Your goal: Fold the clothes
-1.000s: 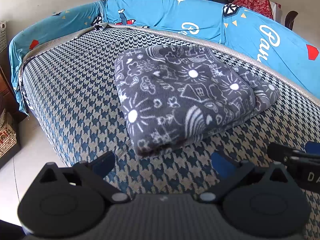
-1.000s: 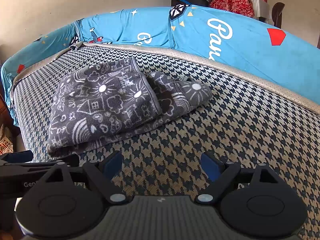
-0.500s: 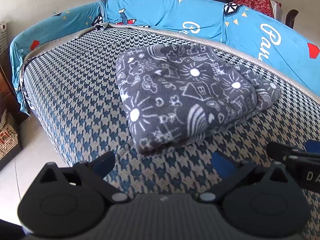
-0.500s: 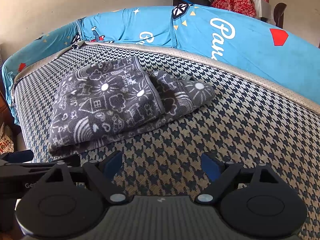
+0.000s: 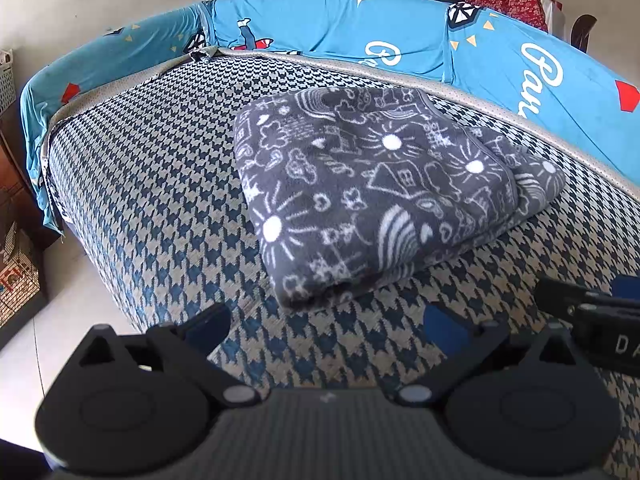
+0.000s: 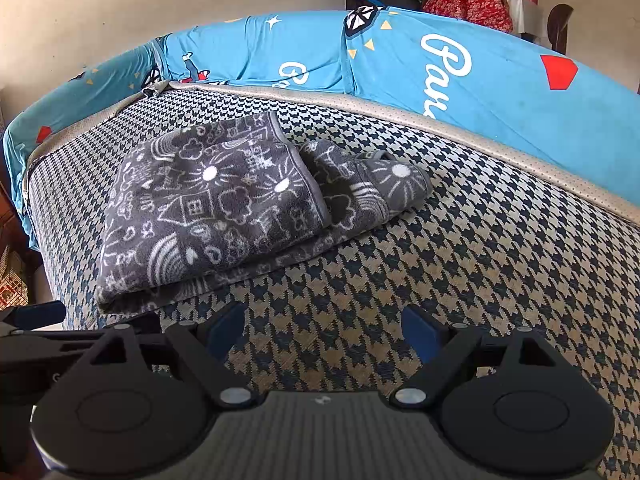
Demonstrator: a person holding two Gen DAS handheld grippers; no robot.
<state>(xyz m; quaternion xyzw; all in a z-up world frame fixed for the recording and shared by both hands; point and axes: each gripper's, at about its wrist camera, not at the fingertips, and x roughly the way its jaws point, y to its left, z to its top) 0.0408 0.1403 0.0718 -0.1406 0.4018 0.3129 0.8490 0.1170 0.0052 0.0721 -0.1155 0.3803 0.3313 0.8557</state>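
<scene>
Nothing is shifting since a second ago: I'm holding the left hand-held gripper (image 5: pixel 324 320) and right hand-held gripper (image 6: pixel 324 328) spread and empty near the folded grey garment (image 5: pixel 372 192) lying on the bed (image 5: pixel 152 168). Folding is looking nearly finished; one corner is sticking out.

The folded grey garment (image 5: pixel 372 196) sits very slightly lower in both wrist views than a second ago.
</scene>
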